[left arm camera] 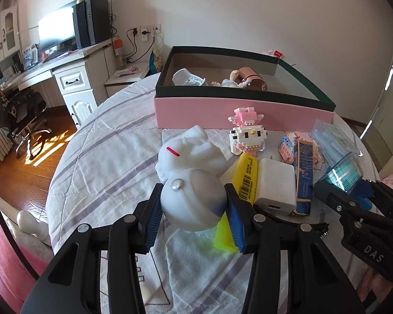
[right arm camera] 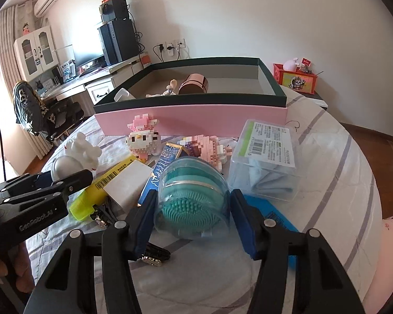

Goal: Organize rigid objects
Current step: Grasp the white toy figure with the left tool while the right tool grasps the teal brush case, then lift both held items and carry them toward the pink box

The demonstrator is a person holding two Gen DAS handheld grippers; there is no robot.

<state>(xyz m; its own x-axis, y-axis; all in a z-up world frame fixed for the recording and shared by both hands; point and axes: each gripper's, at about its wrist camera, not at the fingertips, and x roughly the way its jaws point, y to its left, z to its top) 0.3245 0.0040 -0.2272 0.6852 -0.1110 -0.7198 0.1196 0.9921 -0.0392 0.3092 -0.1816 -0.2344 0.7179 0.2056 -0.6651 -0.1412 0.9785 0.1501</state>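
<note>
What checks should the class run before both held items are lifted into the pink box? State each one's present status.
1. Left hand-held gripper shut on white figurine: ok.
2. Right hand-held gripper shut on teal brush case: ok.
3. Pink box open on top: ok.
4. Free floor space inside the box: ok.
5. Block figure stands in the figurine's path to the box: not ok.
6. Grip firmness: cannot tell.

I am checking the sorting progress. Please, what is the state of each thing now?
left gripper: shut on white figurine
right gripper: shut on teal brush case
pink box: open, holds some items
block cat figure: upright, outside the box
white charger: lying on the bed
</note>
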